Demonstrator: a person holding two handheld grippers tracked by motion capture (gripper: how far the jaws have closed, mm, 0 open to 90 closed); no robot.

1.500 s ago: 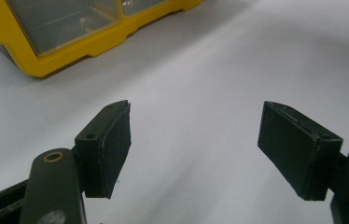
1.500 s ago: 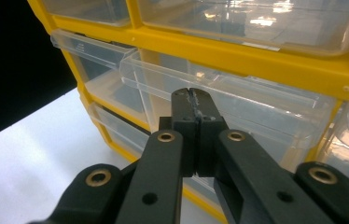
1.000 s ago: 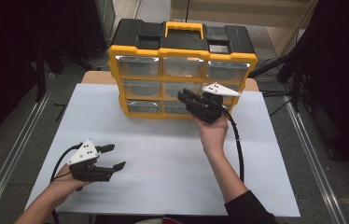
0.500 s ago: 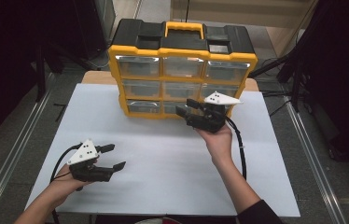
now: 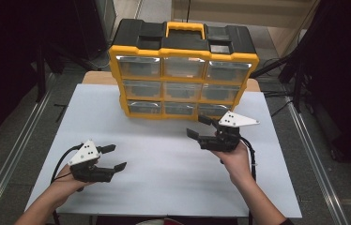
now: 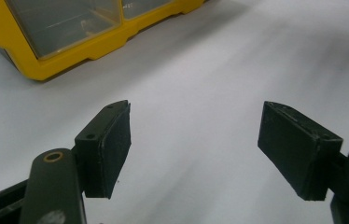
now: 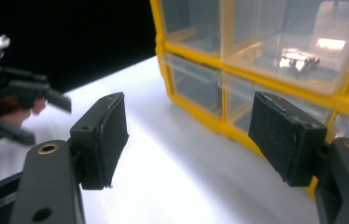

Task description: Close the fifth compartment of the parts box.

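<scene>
The yellow drawer box [image 5: 183, 77] stands just ahead of the right gripper [image 5: 201, 127], whose empty jaws have just been opening, while the left gripper [image 5: 112, 157], also open and empty, is much farther from it.

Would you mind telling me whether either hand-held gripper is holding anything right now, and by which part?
Nothing is held. The left hand-held gripper and the right hand-held gripper both stand open over the white table, nothing between their jaws.

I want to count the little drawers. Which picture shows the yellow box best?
The high view: the whole yellow box stands there, nine drawers in three rows. The left gripper view catches just a bottom corner; the right gripper view shows a few drawers close up.
</scene>
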